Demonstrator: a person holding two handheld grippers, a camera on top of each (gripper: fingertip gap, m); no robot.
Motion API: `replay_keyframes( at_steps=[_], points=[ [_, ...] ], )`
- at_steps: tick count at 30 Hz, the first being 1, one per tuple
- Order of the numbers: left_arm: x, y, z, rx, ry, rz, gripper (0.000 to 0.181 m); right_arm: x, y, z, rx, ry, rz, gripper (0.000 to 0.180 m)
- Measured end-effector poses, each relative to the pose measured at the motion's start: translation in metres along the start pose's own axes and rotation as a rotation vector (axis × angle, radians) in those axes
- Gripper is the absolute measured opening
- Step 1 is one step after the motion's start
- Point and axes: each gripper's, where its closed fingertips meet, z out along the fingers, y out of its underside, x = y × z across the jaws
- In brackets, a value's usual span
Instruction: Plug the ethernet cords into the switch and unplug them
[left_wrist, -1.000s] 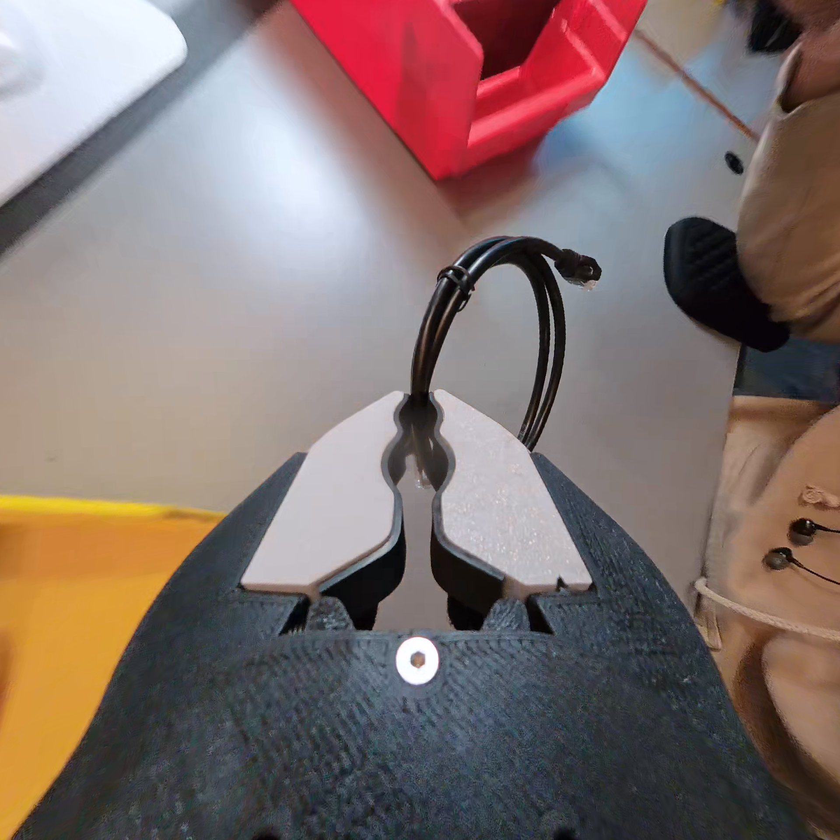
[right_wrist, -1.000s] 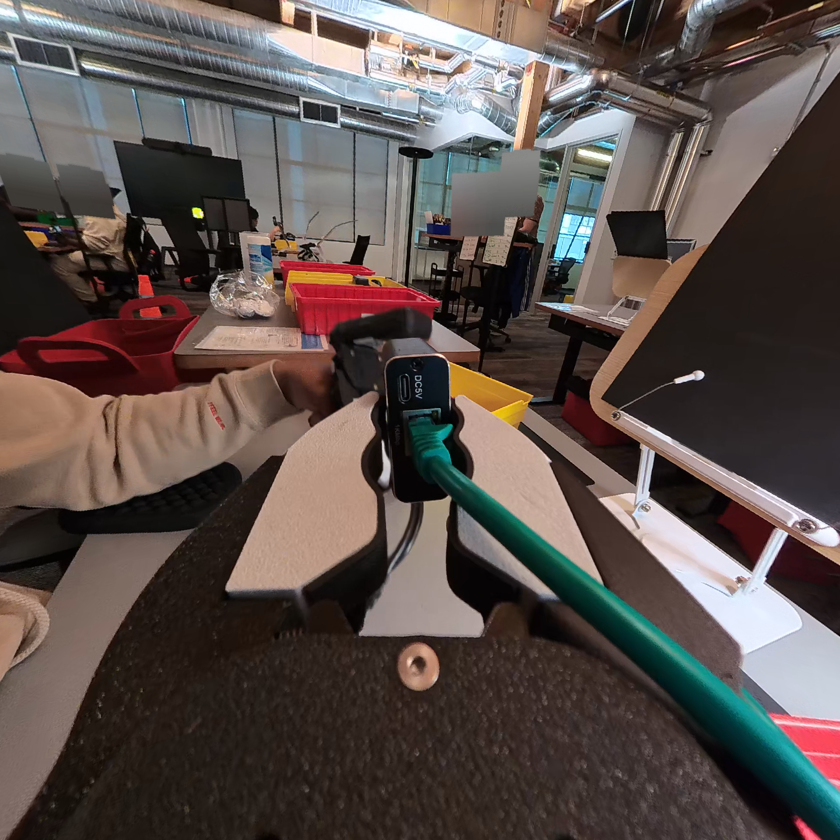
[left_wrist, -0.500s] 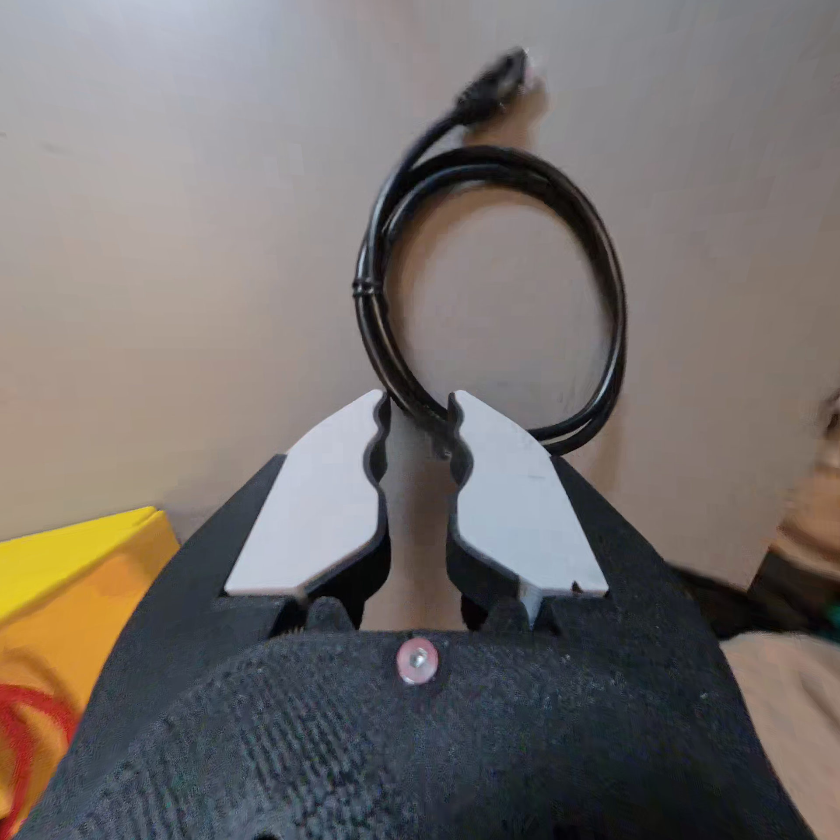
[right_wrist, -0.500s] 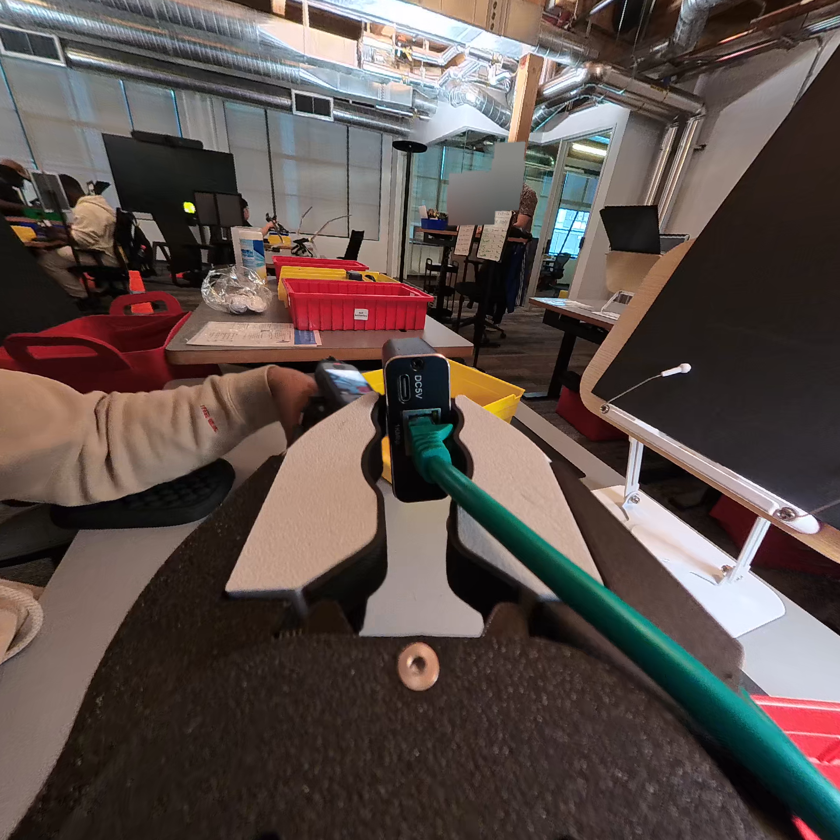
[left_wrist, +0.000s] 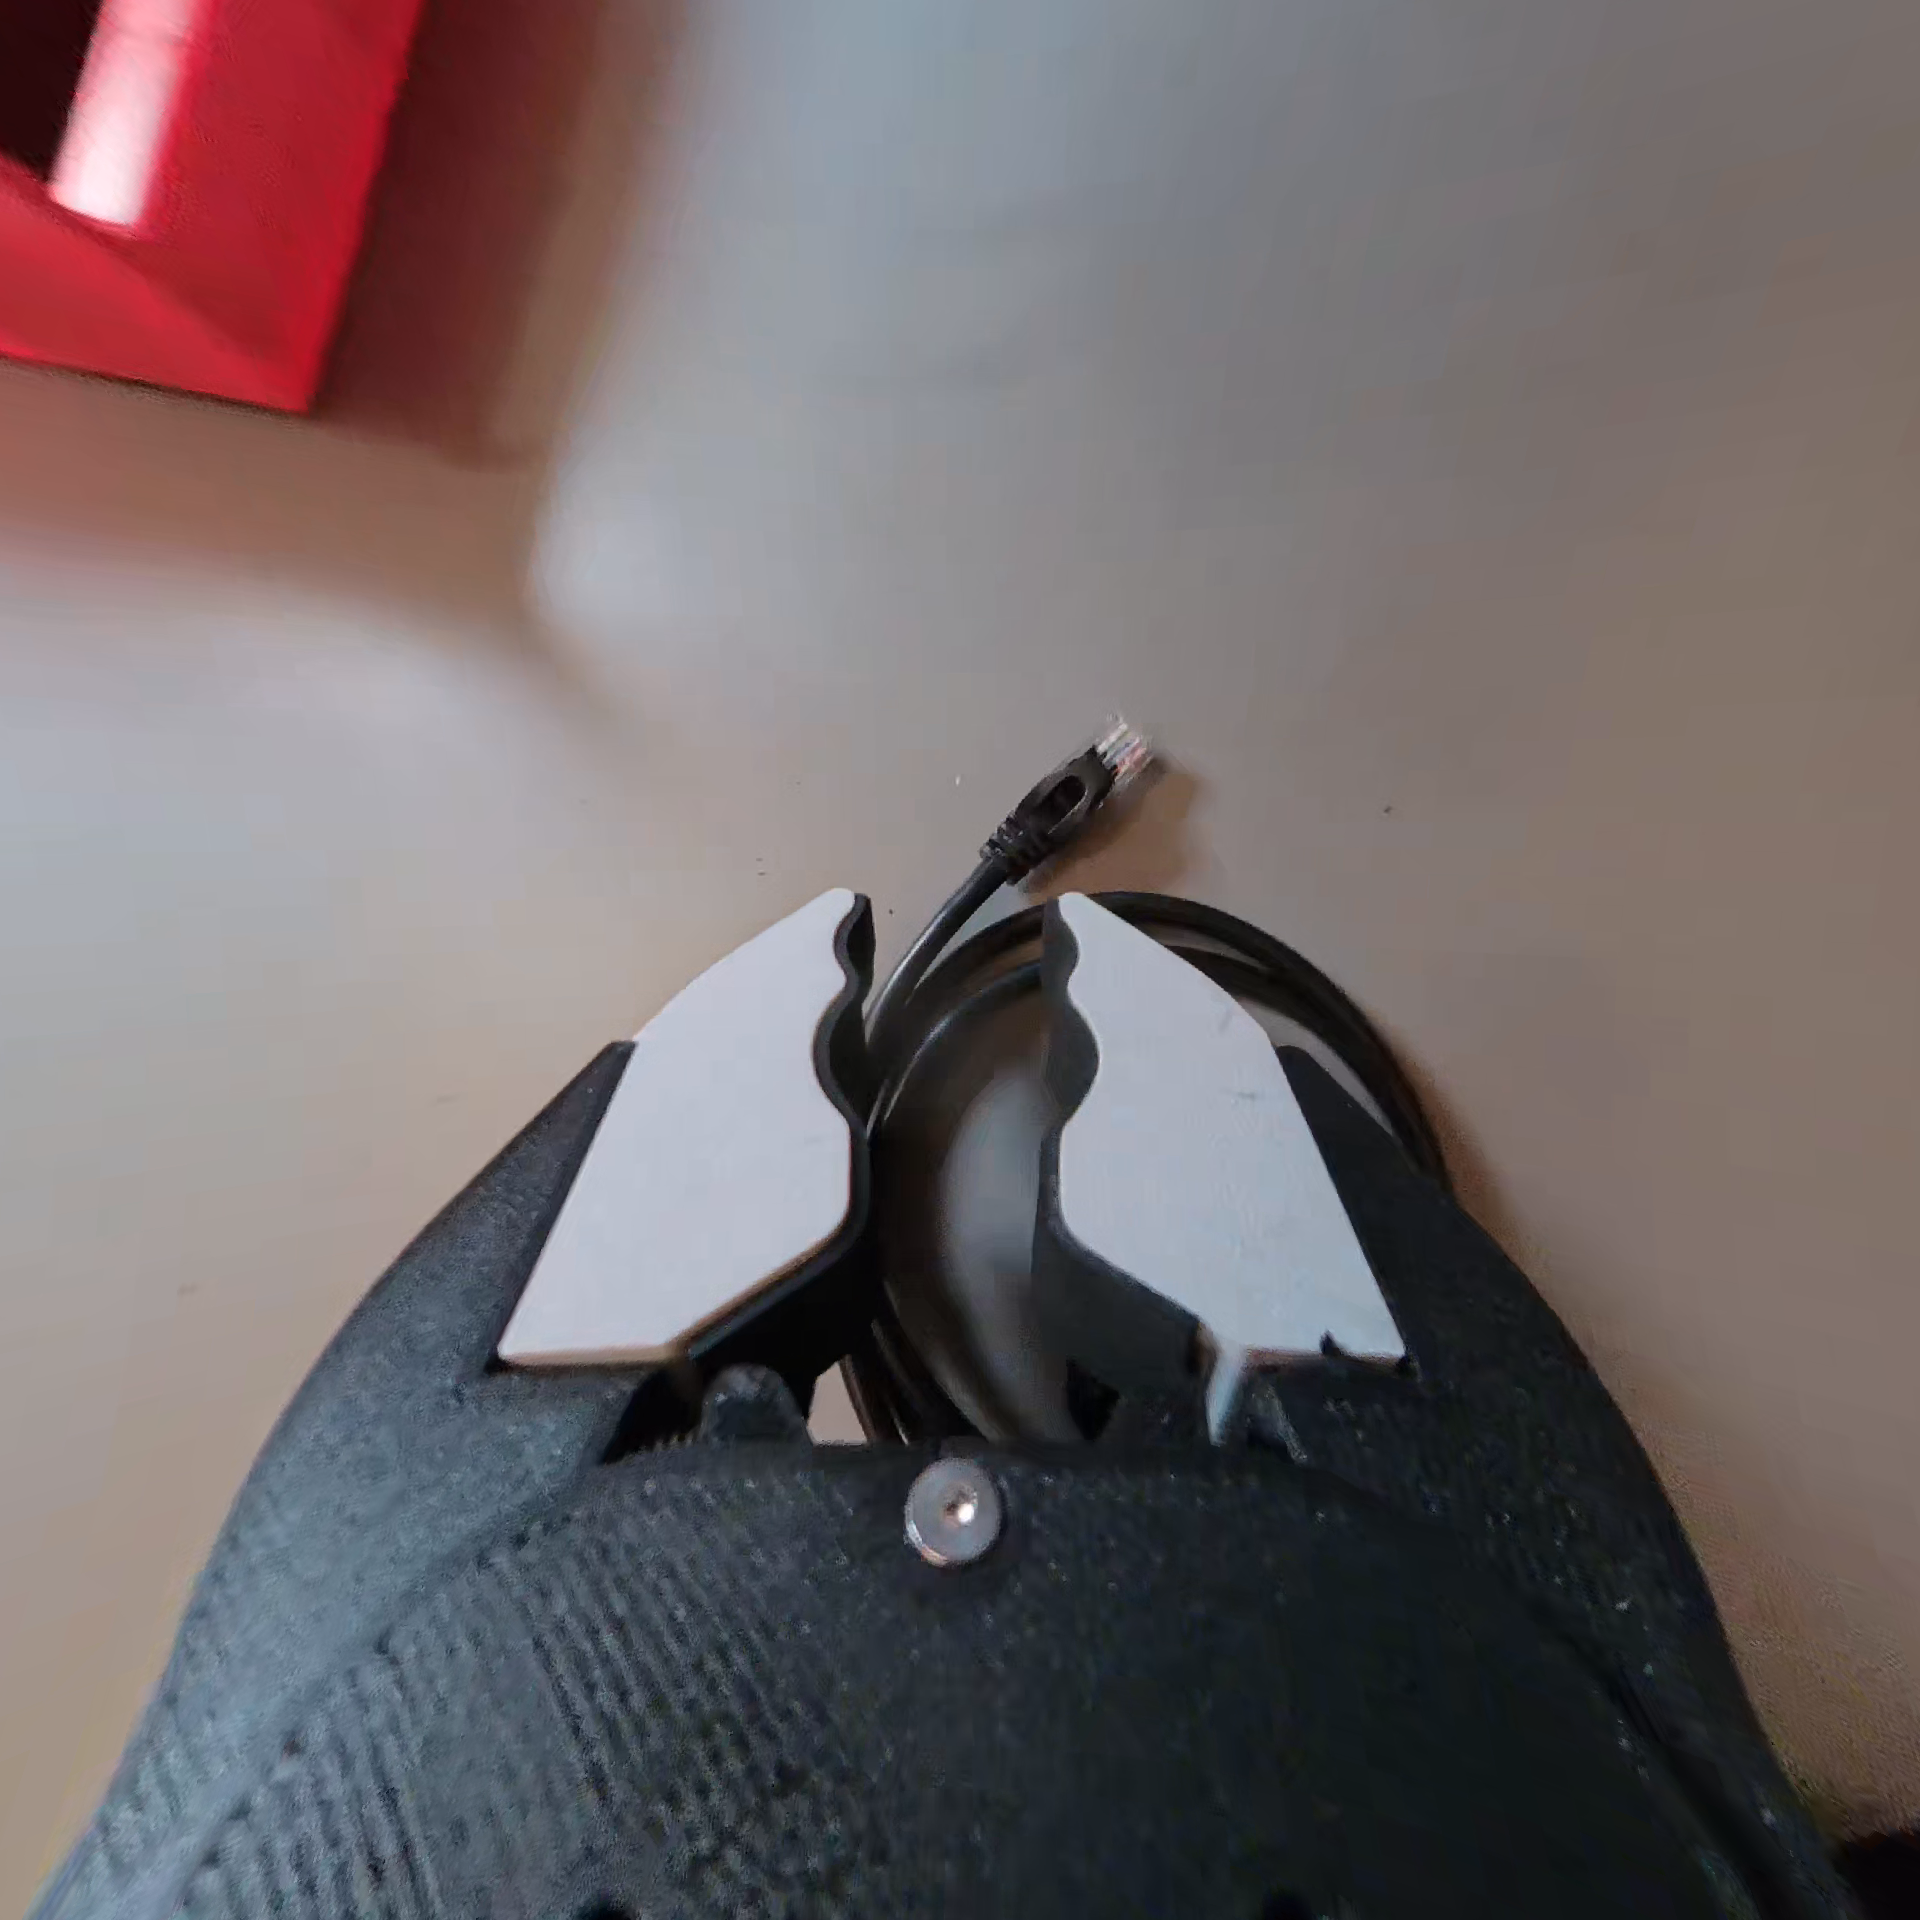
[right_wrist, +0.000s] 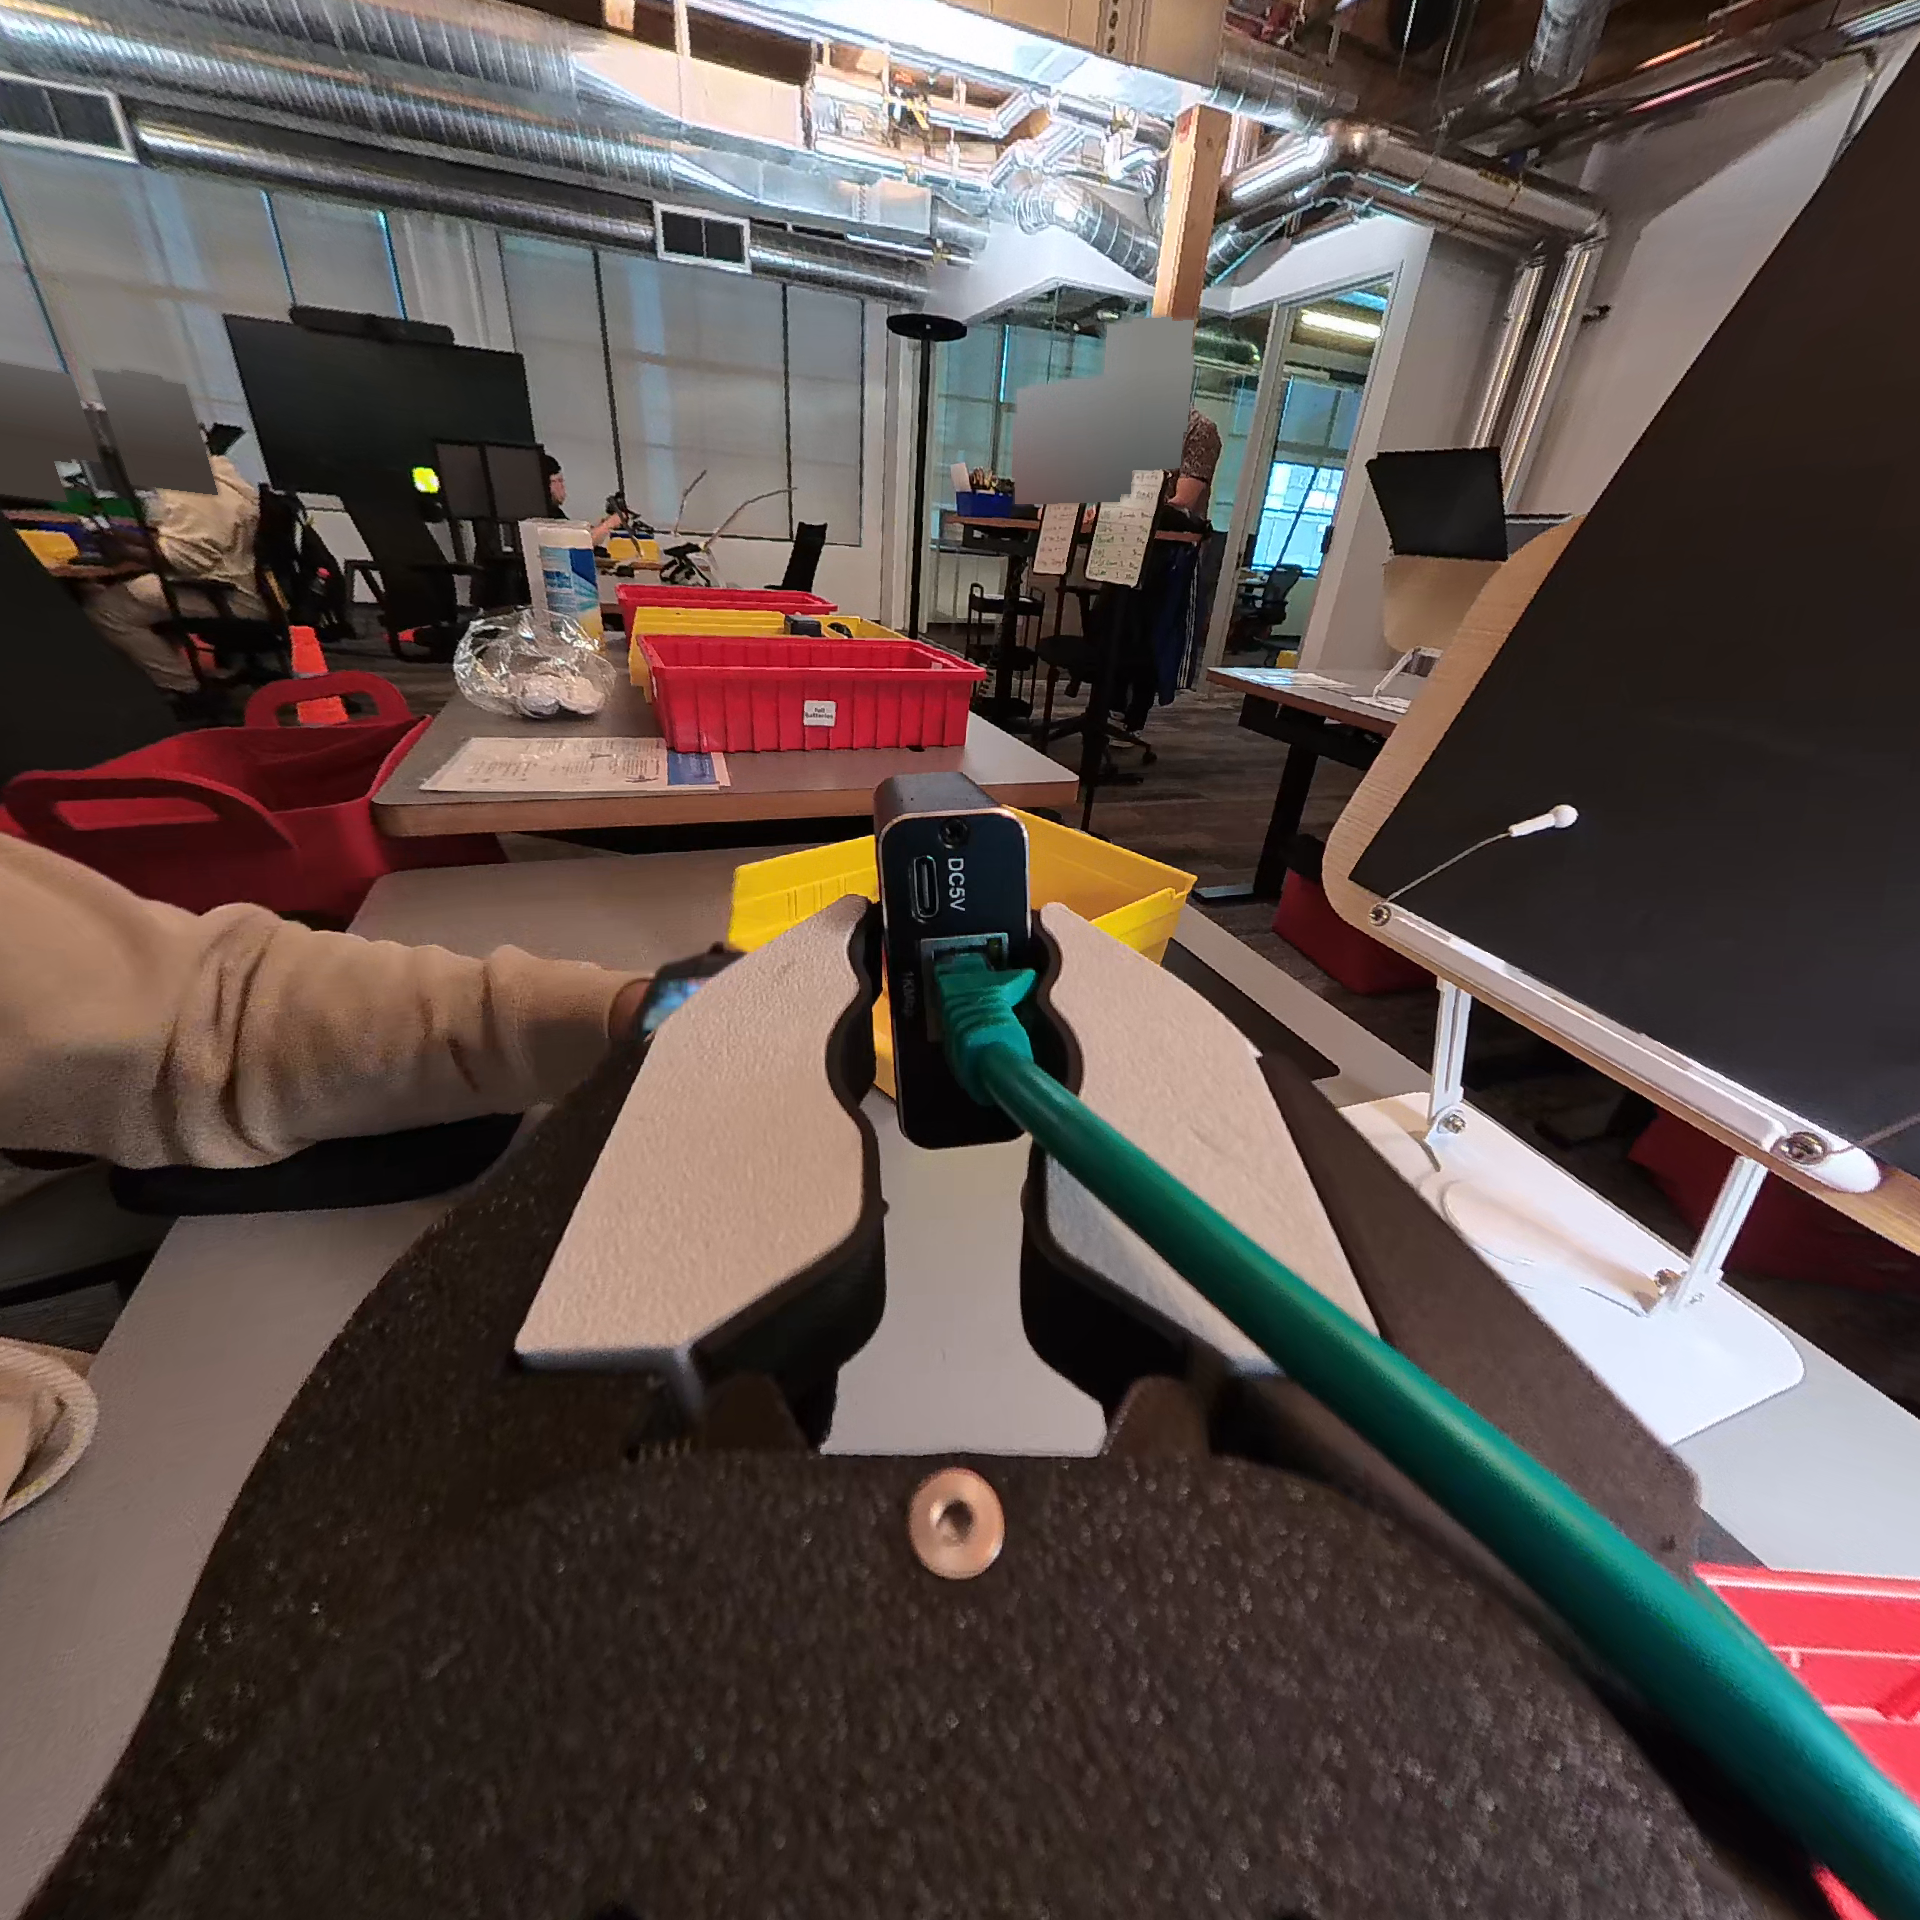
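Note:
In the left wrist view my left gripper is open just above the grey table. A coiled black ethernet cord lies on the table, between and under the fingers. Its plug points away, just past the fingertips. In the right wrist view my right gripper is shut on a small black switch, held upright above the table. A green ethernet cord is plugged into the switch's lower port and runs off to the lower right.
A red bin stands at the far left of the left wrist view. In the right wrist view a yellow bin sits behind the switch, a person's sleeved arm reaches in from the left, and a black board on a white stand is at the right. The left gripper's tips are roughly 25 cm from the right gripper's.
My left gripper has opened and let go of the black cord, which now lies on the table, and has moved forward over the coil. My right gripper still holds the switch.

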Motion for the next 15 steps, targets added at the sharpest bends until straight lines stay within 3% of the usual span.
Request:
replay_keyframes(
  at_steps=[2, 7, 11, 15],
  points=[
    [-0.002, 0.005, 0.011, -0.059, 0.017, 0.037, 0.036, 0.000, 0.001, 0.000, -0.002, -0.001, 0.002, 0.025],
    [-0.007, 0.005, 0.016, -0.070, 0.042, 0.011, 0.009, 0.004, 0.004, 0.000, -0.010, 0.006, 0.002, 0.025],
    [-0.023, 0.021, 0.007, -0.162, -0.052, -0.188, 0.007, 0.008, 0.007, -0.002, -0.011, 0.014, 0.020, 0.025],
    [-0.006, 0.030, -0.003, -0.138, 0.049, -0.286, 0.006, 0.009, 0.006, -0.002, -0.011, 0.015, 0.017, 0.025]
  ],
)
